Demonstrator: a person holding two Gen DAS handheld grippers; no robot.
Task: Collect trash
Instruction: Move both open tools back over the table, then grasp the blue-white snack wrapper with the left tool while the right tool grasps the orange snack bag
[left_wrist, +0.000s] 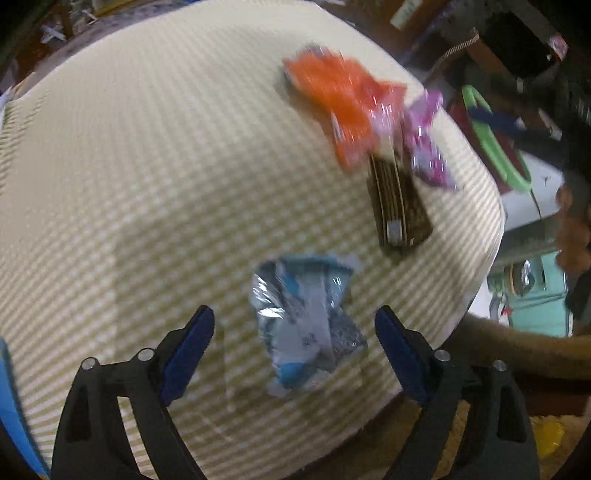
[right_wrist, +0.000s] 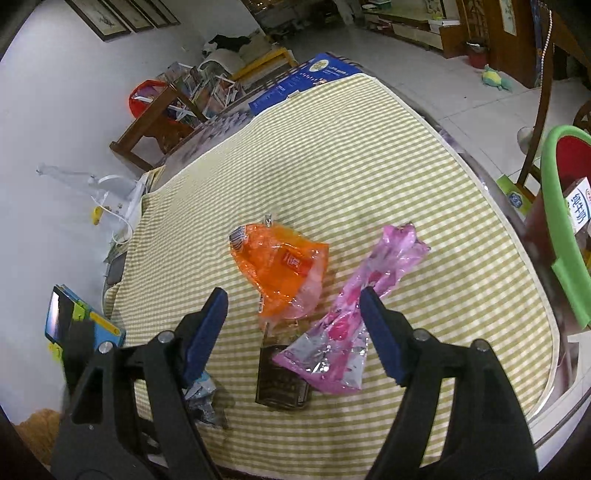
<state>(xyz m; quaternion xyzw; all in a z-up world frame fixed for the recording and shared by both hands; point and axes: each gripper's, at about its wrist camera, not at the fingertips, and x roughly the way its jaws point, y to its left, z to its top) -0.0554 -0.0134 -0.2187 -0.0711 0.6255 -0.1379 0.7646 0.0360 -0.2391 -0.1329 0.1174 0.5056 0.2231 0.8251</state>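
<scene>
Over the bench, left wrist view: left tool (left_wrist: 294, 325) points down at a crumpled blue-and-clear wrapper (left_wrist: 304, 325) lying on the yellow-striped cloth (left_wrist: 147, 166).
Left tool state: spread wide, the wrapper in the gap, neither pad touching it.
Farther on: orange wrapper (left_wrist: 340, 107), pink wrapper (left_wrist: 424, 144) and dark flat packet (left_wrist: 400, 206), clustered near the bench's right edge; picture blurred.
Right wrist view: right tool (right_wrist: 293, 321) hangs above the same cluster.
Right tool state: spread, pinching nothing.
Trash: orange wrapper (right_wrist: 282, 271) left, pink wrapper (right_wrist: 354, 321) right, overlapping the dark flat packet (right_wrist: 279, 380).
Side: green-rimmed bin (right_wrist: 557, 229) just beside the bench's right edge.
</scene>
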